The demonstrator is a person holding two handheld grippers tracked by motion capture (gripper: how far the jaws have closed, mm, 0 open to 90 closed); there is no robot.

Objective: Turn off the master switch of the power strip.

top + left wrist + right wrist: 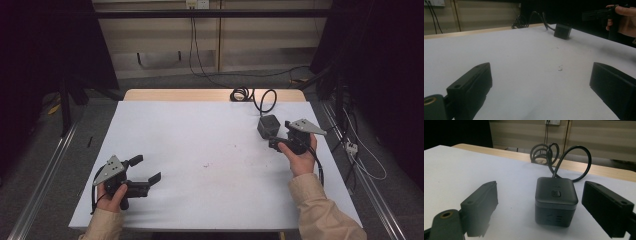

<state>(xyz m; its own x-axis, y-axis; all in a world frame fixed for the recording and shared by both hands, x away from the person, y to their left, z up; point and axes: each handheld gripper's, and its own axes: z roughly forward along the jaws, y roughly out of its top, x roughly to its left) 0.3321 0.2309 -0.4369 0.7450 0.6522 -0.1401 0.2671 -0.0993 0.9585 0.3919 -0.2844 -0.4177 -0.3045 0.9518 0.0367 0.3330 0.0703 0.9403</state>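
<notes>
Over at the bench's [200,150] far right, your right gripper [539,202] jaws gape around the power cube [555,201]; its stiff cable [574,160] could twist it askew. Left gripper's [541,82] jaws gape too, idle.

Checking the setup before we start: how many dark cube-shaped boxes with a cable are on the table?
1. The cube box sits on the white table near its far right side, just ahead of the right tongs, cable coiled behind it.

A lab-like recording space: white-covered table [200,150], metal floor rails [42,175], dark curtains [30,60], trailing wall cables [200,55].
</notes>
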